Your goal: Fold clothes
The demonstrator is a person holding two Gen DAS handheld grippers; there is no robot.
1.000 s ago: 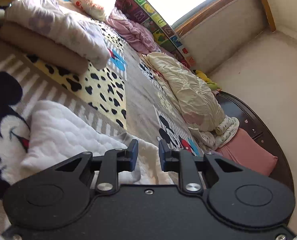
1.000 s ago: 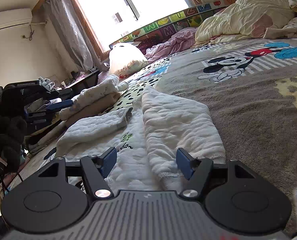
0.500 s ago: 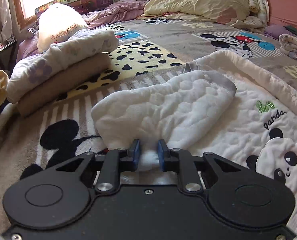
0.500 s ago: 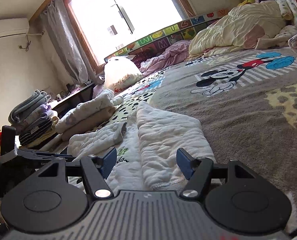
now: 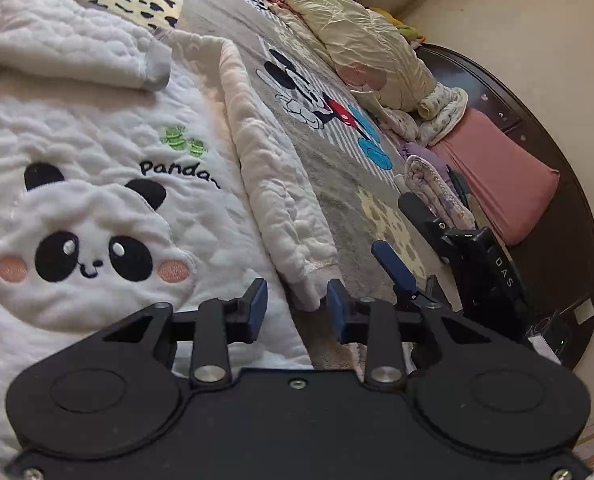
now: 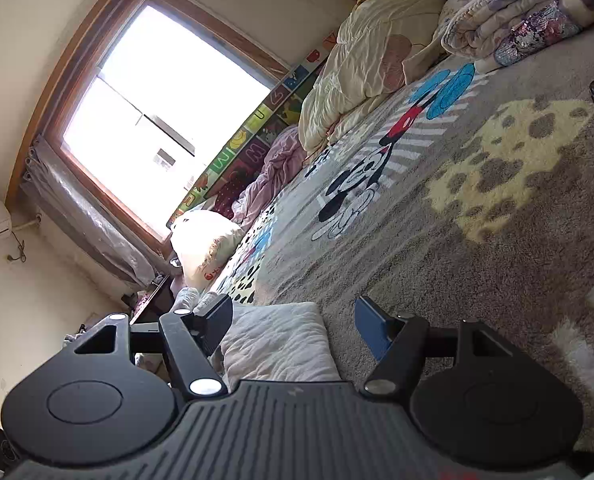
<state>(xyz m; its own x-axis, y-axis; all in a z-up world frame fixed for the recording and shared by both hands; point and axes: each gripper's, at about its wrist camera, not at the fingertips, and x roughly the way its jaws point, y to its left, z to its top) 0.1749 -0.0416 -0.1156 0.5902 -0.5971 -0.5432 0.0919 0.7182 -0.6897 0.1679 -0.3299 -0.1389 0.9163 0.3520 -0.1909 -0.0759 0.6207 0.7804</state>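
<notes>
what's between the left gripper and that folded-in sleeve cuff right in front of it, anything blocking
Nothing visible. The left gripper is open, and the sleeve cuff of the panda top lies just ahead of the gap between its pads. The right gripper sits off to the side.

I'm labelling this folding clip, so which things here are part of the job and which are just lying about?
In the job:
panda top
its right sleeve
left tool, open
right tool, open

Lying about:
cartoon blanket
cream quilt
pink pillow
folded clothes
white bag
</notes>
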